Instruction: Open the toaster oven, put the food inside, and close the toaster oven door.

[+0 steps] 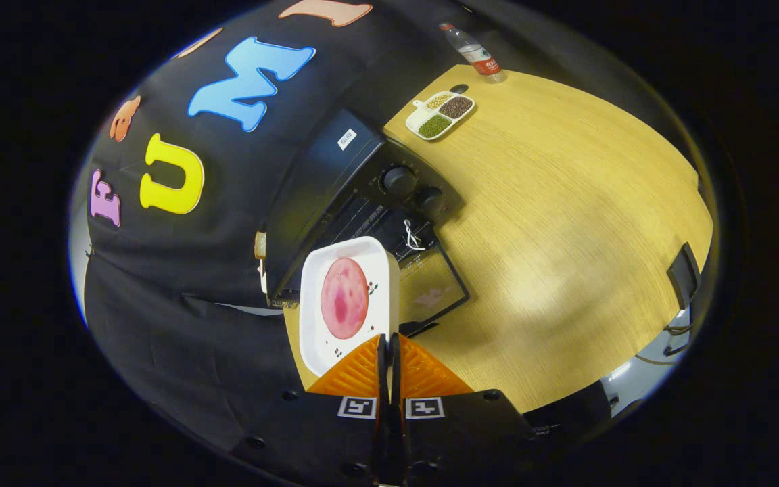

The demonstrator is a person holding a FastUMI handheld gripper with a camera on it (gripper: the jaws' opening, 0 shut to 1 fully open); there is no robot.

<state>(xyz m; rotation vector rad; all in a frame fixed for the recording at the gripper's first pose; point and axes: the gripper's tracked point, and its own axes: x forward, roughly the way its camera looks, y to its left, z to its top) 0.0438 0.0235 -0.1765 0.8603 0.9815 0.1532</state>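
Note:
My gripper (388, 341) is shut on the near rim of a white square plate (318, 325), which it holds up in the air. A round pink slice of food (344, 297) lies on the plate. Beyond the plate stands the black toaster oven (335, 176) against the booth wall, with two knobs (399, 180) on its front panel. Its glass door (433, 287) is folded down flat onto the wooden table (565, 223), and the rack inside shows behind the plate. The whole view is tilted.
A white divided dish (441, 115) of beans and grains sits on the table beyond the oven. A plastic water bottle (474, 54) stands past it at the table's far edge. A dark chair back (683, 274) is at the table's right edge.

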